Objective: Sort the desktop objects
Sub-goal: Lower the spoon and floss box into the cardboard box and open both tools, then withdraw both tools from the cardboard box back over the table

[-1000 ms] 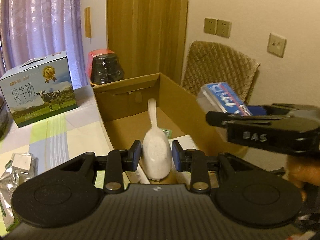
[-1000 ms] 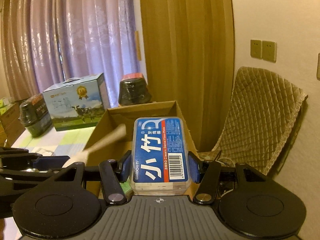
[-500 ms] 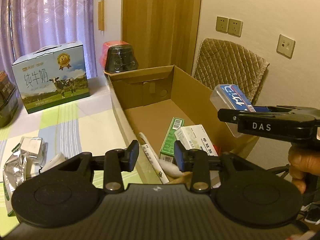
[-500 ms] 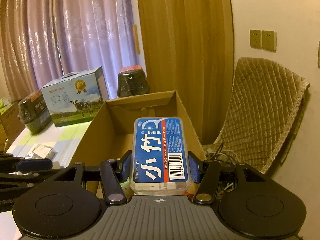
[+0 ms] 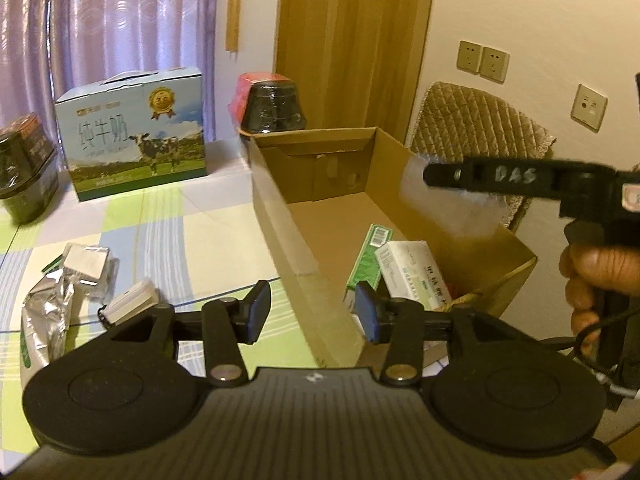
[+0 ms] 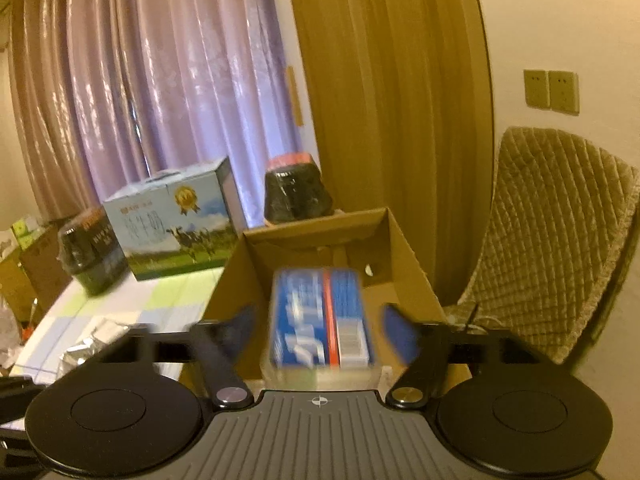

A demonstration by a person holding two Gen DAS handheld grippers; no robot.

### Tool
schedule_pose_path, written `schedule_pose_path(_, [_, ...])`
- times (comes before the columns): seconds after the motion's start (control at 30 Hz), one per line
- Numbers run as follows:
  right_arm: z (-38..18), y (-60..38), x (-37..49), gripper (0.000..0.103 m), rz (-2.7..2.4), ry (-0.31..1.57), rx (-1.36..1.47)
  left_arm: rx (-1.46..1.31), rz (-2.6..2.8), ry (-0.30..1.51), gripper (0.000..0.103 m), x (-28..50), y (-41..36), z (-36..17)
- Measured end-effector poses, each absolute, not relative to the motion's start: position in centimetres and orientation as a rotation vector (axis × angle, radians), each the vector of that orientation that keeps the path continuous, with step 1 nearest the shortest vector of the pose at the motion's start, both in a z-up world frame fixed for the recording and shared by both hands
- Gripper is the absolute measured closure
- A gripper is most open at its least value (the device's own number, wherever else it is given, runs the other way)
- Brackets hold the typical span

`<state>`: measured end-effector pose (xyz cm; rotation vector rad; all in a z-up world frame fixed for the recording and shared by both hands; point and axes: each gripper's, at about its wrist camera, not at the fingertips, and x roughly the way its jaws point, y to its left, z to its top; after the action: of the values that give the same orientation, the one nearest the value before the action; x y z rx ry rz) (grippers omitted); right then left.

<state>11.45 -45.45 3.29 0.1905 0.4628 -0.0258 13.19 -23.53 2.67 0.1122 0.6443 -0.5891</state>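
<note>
Releasing, over an open brown cardboard box [image 6: 404, 264] at the table's right edge: one clear plastic floss-pick case with a blue printed label [image 6: 320, 324]. It sits motion-blurred between the spread blue pads of the right tool [image 6: 318, 332]; a gap shows on each side, so the jaws stand wide and no longer clamp it, and it appears to be dropping free.

Left tool [image 5: 310, 312]: wide, empty, poised over the box's near left wall.

Already in the box: a green-and-white flat carton [image 5: 368, 258] and a white printed carton [image 5: 416, 274].

Unsorted on the green-checked table [image 5: 180, 236]: a crumpled silver foil pouch [image 5: 48, 316], a small silver-topped packet [image 5: 86, 266], a small white rectangular device with a cord [image 5: 132, 306].

Handling note, as judgement: keep the right tool level and centred above the box floor until the case clears the pads, so it lands inside rather than striking the rim. The left tool is best placed to take the white device next, approaching square to its long sides.
</note>
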Motion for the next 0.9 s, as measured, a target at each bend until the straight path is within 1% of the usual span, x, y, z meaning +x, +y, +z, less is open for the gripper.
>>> schedule_pose_path(0.2, [2.3, -45.4, 9.6, 0.023, -0.051, 0.490, 0.216, 0.091, -0.554, 0.664, 0.059, 12.7, -21.2, 2.2])
schedule_pose_path(0.4, [0.6, -44.5, 6.6, 0.023, -0.057, 0.543, 0.247, 0.070, -0.527, 0.688, 0.058, 11.7, -19.3, 1.8])
schedule_pose_path(0.57, [0.5, -43.4, 4.9, 0.023, -0.048, 0.551, 0.253, 0.066, -0.509, 0.683, 0.052, 10.6, -17.8, 2.1])
schedule_pose_path(0.73, [0.9, -41.7, 3.4, 0.023, -0.024, 0.553, 0.251, 0.055, -0.477, 0.686, 0.052, 9.6, -15.5, 2.2])
schedule_pose_path(0.9, [0.8, -39.8, 2.1, 0.022, 0.005, 0.576, 0.263, 0.040, -0.435, 0.687, 0.044, 8.6, -12.9, 2.3])
